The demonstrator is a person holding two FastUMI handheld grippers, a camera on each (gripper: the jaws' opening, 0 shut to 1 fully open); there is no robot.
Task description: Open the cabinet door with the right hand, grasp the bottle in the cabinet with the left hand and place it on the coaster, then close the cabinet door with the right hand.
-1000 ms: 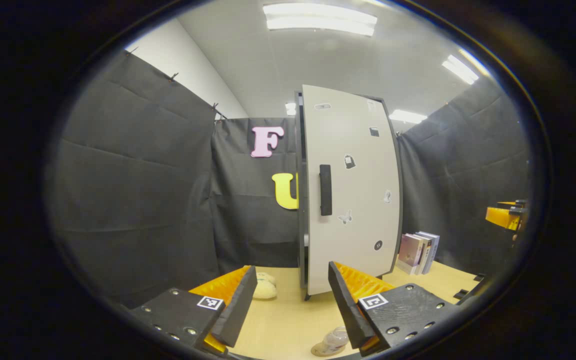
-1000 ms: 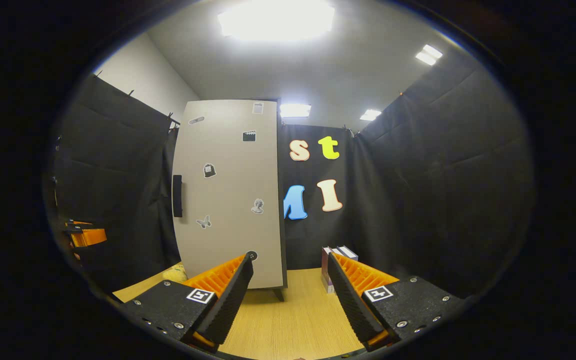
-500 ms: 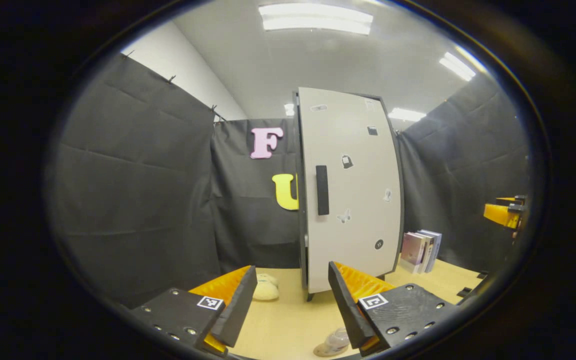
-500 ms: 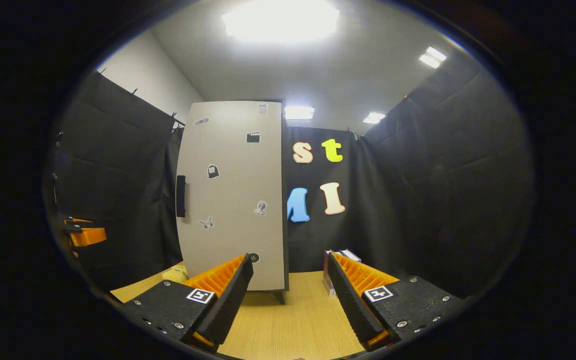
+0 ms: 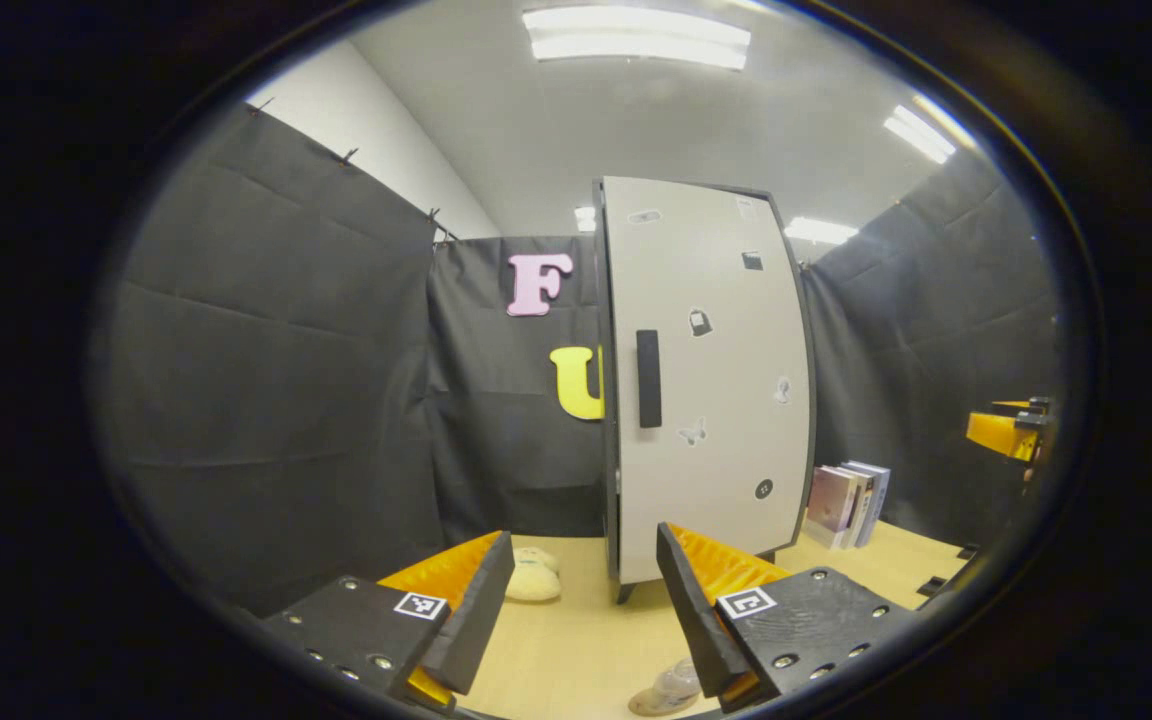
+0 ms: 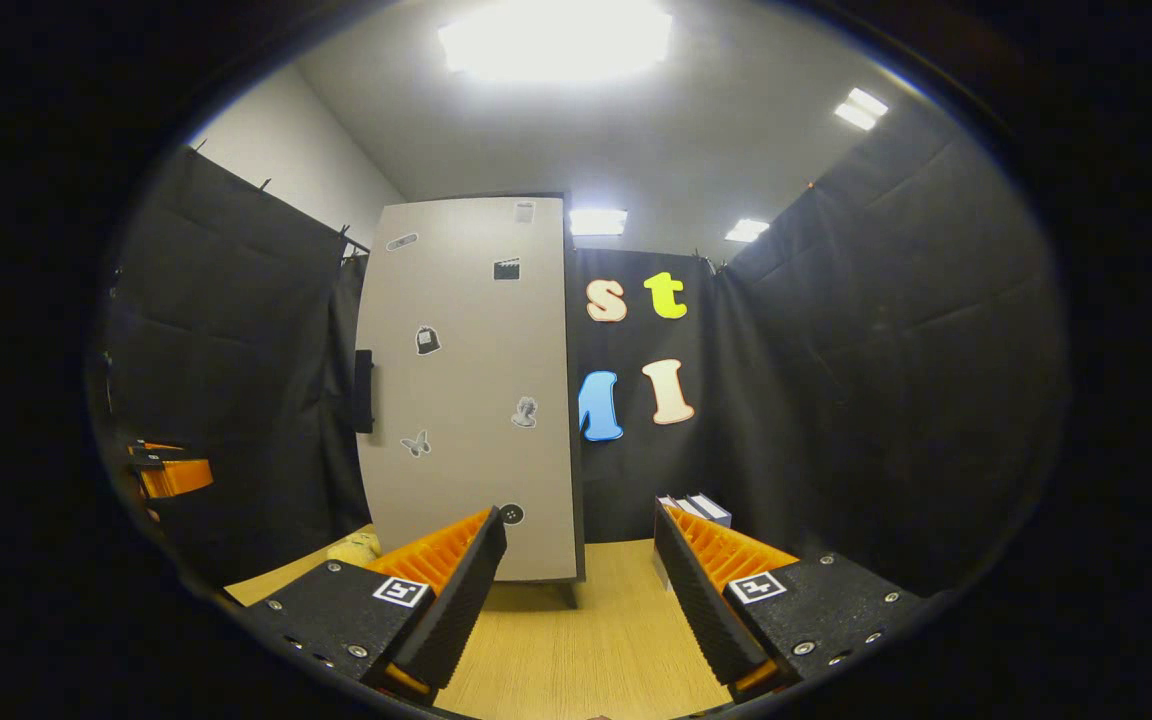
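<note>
A staged recording booth inside an office-like room: black cloth walls point(image 6: 886, 350) clipped up around a wooden table point(image 6: 596, 650), with ceiling light panels point(image 5: 636, 35) above a white wall point(image 5: 376, 130)

Left gripper point(image 5: 584, 600): ribbed fingers on dark housings, silver screws, one square black-and-white marker tag each.
Right gripper point(image 6: 578, 585): same build, screws and tags.
</note>
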